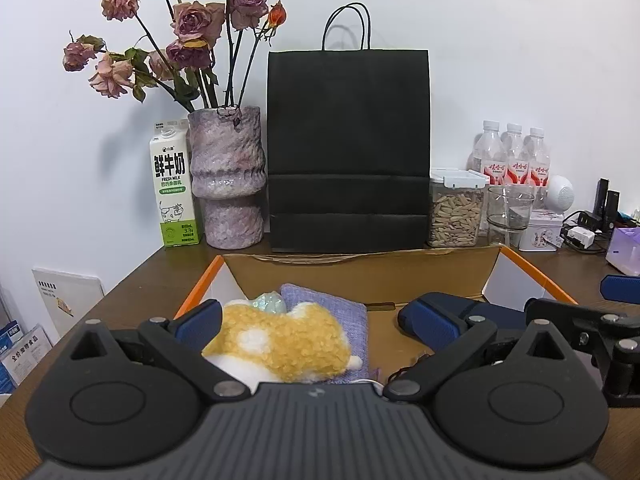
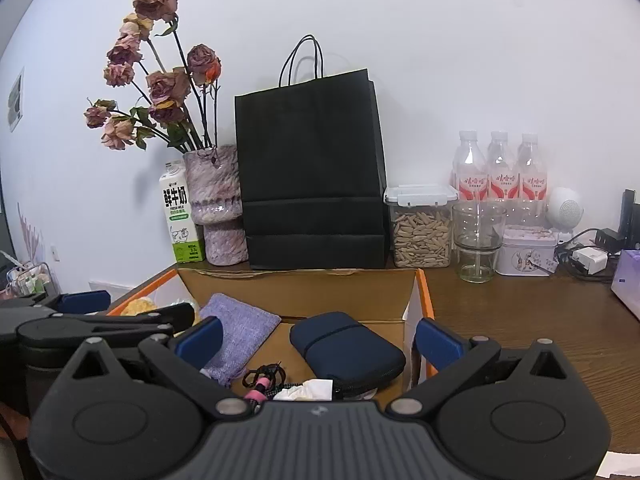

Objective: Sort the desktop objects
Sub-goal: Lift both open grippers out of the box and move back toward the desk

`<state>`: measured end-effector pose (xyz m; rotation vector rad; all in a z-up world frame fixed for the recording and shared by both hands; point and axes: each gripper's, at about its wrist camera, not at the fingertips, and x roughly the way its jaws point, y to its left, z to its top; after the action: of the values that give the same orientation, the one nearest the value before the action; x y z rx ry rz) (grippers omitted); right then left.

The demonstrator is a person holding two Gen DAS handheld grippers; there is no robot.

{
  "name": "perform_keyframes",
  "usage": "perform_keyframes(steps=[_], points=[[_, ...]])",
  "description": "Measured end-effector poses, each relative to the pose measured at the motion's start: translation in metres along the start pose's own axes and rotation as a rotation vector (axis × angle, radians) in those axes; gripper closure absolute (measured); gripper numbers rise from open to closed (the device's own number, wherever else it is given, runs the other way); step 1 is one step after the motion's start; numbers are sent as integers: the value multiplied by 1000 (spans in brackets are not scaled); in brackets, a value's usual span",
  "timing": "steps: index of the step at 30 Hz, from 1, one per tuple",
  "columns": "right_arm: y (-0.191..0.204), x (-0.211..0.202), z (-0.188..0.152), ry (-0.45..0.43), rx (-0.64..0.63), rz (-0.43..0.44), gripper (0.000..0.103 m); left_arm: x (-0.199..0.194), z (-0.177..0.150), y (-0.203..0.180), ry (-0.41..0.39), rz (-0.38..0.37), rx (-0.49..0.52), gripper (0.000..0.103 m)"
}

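An open cardboard box [image 1: 360,268] with orange edges holds the sorted items. A yellow and white plush toy [image 1: 280,340] lies on a purple fabric pouch [image 1: 344,312]. My left gripper [image 1: 316,320] hangs open just above them, with its pads clear of the toy. In the right wrist view my right gripper [image 2: 320,342] is open over a navy zip case [image 2: 344,344] in the box [image 2: 300,284]. The pouch [image 2: 236,332], a pink and black cord [image 2: 260,384] and a white tissue [image 2: 304,390] lie close by. The left gripper [image 2: 132,308] shows at the left edge.
Along the wall stand a milk carton [image 1: 174,184], a vase of dried roses [image 1: 228,176], a black paper bag [image 1: 348,148], a jar of seeds [image 1: 454,212], a glass [image 1: 508,212], three water bottles [image 1: 514,156] and a tin [image 1: 542,232]. Cables and chargers sit at the far right.
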<state>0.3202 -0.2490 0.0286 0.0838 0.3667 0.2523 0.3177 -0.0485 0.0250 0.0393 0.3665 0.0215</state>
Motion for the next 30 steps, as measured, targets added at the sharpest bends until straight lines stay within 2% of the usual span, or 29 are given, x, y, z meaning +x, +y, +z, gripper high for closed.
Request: perform_keyframes(steps=[11,20,30], points=[[0,-3,0,-1,-3,-2,0,-5,-1,-2,2,1,5,0],[3,-15,-2,-14,-12,-7,0,-22,-4,3,-19,32,-26,0],[6,-32,-13,-5,-41,-8,0,-41,-15,-2,-28,14,-23,0]])
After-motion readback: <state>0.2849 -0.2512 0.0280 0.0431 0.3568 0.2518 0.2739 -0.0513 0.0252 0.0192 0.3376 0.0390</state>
